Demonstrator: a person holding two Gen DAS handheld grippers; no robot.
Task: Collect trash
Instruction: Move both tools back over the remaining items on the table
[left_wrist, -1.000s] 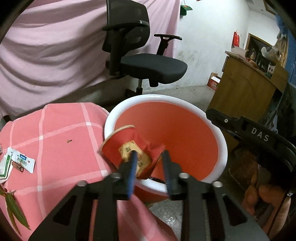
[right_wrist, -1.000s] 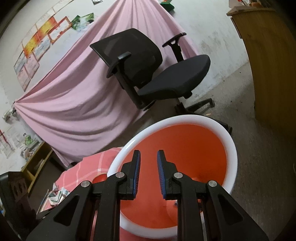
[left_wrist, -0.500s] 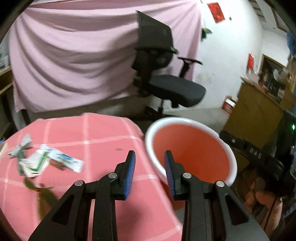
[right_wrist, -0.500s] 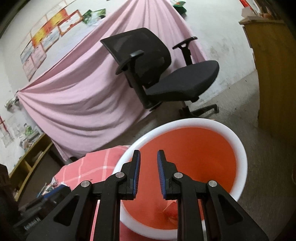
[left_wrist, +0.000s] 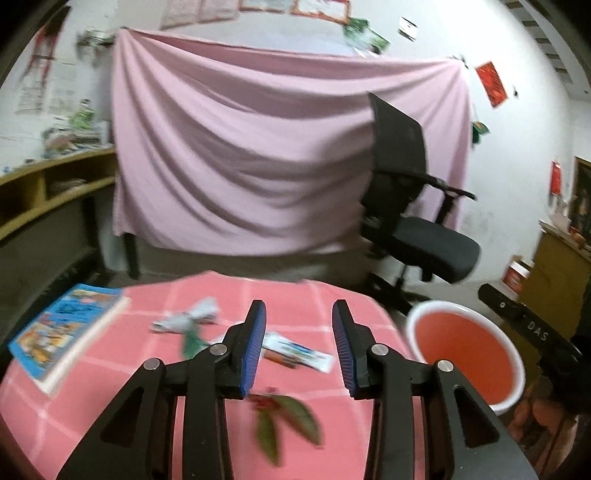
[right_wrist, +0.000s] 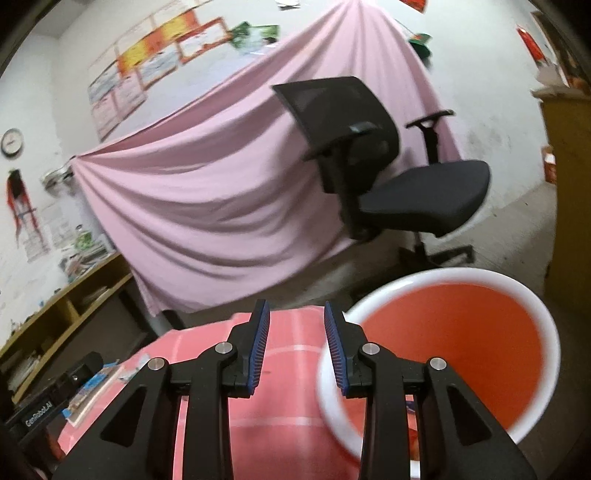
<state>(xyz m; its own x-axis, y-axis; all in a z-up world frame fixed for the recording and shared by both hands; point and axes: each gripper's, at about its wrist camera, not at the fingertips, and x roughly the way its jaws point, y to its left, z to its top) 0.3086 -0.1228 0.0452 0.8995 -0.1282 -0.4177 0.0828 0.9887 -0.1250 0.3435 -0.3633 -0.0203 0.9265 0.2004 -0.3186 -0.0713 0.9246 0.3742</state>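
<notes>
Lying scattered on the pink checked desk (left_wrist: 110, 398): crumpled grey-white wrapper (left_wrist: 192, 319), flat white sachet with blue print (left_wrist: 299, 354), green leaves with red bits (left_wrist: 284, 424). Standing upright just off the desk's edge: orange bin with white rim (left_wrist: 476, 325), mouth gaping open.

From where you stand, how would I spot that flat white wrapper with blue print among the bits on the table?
Find the round table under the pink checked cloth. The flat white wrapper with blue print lies near its middle, between the crumpled grey wrapper and the green leaves; it alone is long, flat and white.
</notes>
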